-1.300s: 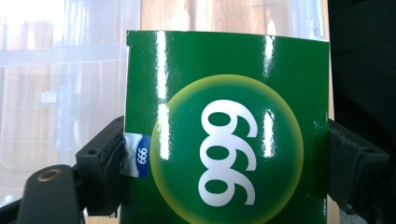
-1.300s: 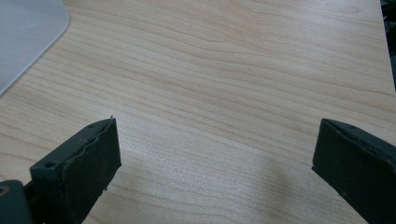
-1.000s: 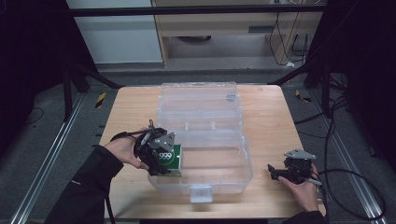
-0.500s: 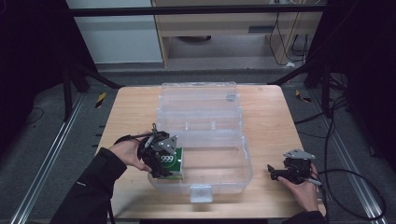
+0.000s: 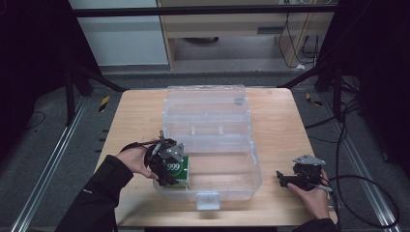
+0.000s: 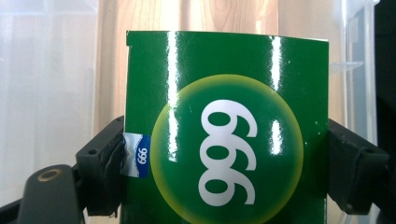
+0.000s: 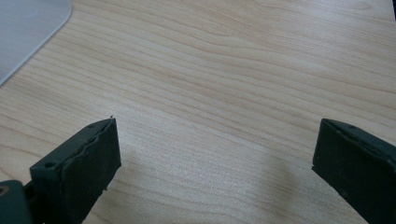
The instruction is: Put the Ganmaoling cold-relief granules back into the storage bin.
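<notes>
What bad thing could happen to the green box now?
1. The left gripper pinches the glossy green box by its sides near one end; the shiny card might slip or dent.
2. The box sits at the left corner of the clear plastic case, so it may catch on the wall or tip over when let go.
3. The right gripper rests open on the table, away from the case, so nothing steadies the case if it gets pushed.

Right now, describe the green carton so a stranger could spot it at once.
Find the clear plastic storage box lying open on the wooden table. At its near left corner, the left gripper clamps a glossy green cardboard carton. Its yellow-ringed circle with white "999" marks it.
</notes>
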`<control>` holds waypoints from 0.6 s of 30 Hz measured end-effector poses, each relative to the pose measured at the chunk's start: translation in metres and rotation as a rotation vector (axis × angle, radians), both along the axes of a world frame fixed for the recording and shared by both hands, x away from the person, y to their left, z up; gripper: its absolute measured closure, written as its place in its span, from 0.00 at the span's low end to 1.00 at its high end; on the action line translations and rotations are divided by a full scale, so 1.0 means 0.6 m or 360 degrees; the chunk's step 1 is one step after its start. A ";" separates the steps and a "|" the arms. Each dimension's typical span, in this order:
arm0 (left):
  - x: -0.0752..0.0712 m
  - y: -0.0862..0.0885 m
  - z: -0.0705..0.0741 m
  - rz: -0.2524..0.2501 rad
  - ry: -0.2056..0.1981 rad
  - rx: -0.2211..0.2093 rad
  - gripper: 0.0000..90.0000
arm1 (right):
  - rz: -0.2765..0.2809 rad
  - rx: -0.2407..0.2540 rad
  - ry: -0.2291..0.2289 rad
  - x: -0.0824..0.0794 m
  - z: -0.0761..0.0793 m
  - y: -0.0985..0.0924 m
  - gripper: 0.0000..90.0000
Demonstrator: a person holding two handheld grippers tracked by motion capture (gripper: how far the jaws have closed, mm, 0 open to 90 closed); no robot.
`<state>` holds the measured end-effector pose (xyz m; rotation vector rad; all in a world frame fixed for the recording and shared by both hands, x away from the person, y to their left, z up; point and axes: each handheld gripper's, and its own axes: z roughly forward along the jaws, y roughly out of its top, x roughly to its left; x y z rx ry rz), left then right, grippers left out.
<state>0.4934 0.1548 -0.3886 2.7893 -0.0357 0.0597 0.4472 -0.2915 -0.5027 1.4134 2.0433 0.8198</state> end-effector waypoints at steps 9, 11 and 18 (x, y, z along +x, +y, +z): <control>-0.002 0.000 -0.005 -0.0013 0.0014 -0.0021 0.17 | 0.0007 -0.0006 0.0003 0.000 0.000 0.001 0.01; -0.003 -0.001 -0.007 -0.0014 0.0008 -0.0025 0.17 | 0.0008 -0.0006 0.0003 0.000 0.000 0.001 0.01; -0.004 -0.003 -0.008 -0.0007 0.0009 -0.0049 0.17 | 0.0013 -0.0013 0.0006 0.000 -0.001 0.001 0.01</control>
